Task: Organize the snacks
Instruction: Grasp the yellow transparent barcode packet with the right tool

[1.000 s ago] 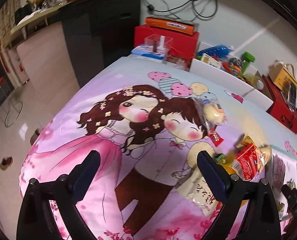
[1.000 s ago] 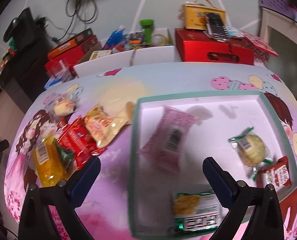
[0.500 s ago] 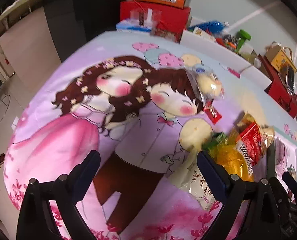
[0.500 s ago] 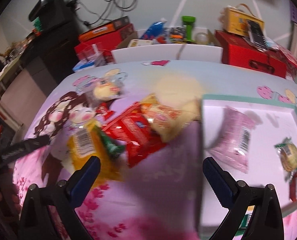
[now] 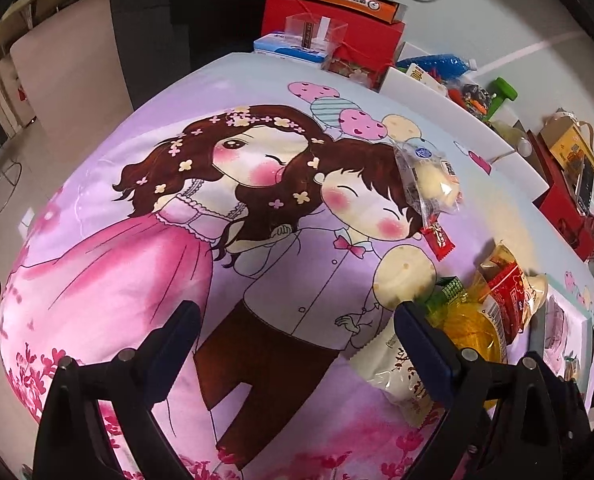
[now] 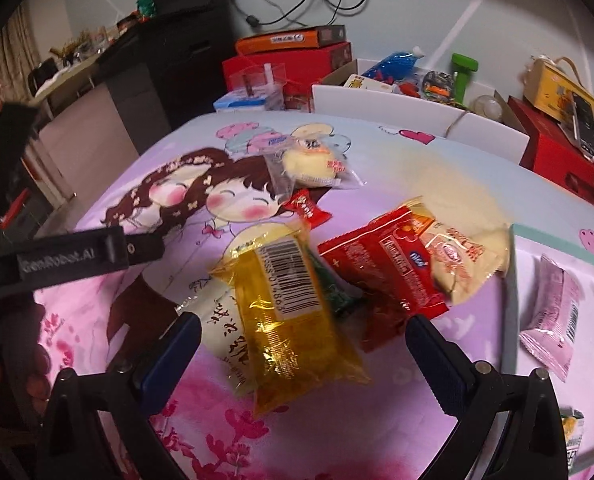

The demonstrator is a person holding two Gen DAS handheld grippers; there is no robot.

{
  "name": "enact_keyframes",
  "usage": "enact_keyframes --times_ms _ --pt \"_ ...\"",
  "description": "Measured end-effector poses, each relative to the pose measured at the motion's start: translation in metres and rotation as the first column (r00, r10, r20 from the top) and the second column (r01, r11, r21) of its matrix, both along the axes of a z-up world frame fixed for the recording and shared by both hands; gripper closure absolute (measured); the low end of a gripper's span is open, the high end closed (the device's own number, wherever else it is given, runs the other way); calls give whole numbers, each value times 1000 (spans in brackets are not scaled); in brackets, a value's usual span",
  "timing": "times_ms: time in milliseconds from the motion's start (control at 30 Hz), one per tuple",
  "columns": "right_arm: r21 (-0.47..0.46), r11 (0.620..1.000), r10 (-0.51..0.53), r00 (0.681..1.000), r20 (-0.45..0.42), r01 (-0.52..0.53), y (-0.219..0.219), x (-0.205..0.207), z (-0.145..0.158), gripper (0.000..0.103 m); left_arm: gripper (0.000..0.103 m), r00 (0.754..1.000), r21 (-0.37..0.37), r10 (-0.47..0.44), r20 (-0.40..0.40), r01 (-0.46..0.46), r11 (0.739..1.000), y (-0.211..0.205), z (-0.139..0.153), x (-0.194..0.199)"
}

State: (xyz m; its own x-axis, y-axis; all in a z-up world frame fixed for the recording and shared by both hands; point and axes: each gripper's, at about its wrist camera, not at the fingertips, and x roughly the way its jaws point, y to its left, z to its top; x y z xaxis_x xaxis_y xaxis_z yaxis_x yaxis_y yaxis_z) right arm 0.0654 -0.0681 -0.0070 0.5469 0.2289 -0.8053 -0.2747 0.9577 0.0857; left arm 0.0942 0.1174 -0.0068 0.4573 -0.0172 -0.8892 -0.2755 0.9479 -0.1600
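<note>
A pile of snacks lies on the cartoon-print cloth: a yellow packet [image 6: 297, 320], a red packet [image 6: 385, 268], a cream packet [image 6: 465, 260] and a white packet [image 6: 225, 328] under the yellow one. A clear-wrapped bun [image 6: 313, 164] and a small red candy [image 6: 309, 208] lie farther back. My right gripper [image 6: 301, 348] is open, just above the yellow packet. My left gripper [image 5: 297, 336] is open and empty over the cloth, left of the pile [image 5: 477, 312]. A white tray [image 6: 545, 240] at right holds a pink packet [image 6: 553, 320].
Red boxes [image 6: 293, 60], a white bin of clutter [image 6: 397, 96] and a yellow box [image 6: 557, 88] stand behind the table. A dark cabinet [image 6: 177, 60] is at the back left. The table's left edge drops to the floor [image 5: 57, 80].
My right gripper has swung left from over the tray to over the snack pile. My left gripper has moved forward and right, bringing the pile closer.
</note>
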Motion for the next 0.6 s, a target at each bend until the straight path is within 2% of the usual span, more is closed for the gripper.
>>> enact_keyframes --times_ms 133,300,367,433,600 --pt "8 1000 -17 1000 -1 17 -2 4 -4 3 6 1000 -5 -8 -3 8 1000 -2 0 1" --pt "22 999 -23 1000 -18 23 -4 7 -8 22 6 1000 3 -17 -9 17 1000 -7 -1 1" --pt "44 999 -18 999 -33 19 -6 7 -10 38 6 1000 11 -22 -8 22 1000 -9 0 1" --pt "74 997 -15 999 -43 18 -9 7 -9 48 6 999 16 -32 -8 32 999 -12 1 1" --pt "86 996 -16 999 -42 20 -15 4 -7 54 6 998 6 -59 -23 59 998 -19 -2 4"
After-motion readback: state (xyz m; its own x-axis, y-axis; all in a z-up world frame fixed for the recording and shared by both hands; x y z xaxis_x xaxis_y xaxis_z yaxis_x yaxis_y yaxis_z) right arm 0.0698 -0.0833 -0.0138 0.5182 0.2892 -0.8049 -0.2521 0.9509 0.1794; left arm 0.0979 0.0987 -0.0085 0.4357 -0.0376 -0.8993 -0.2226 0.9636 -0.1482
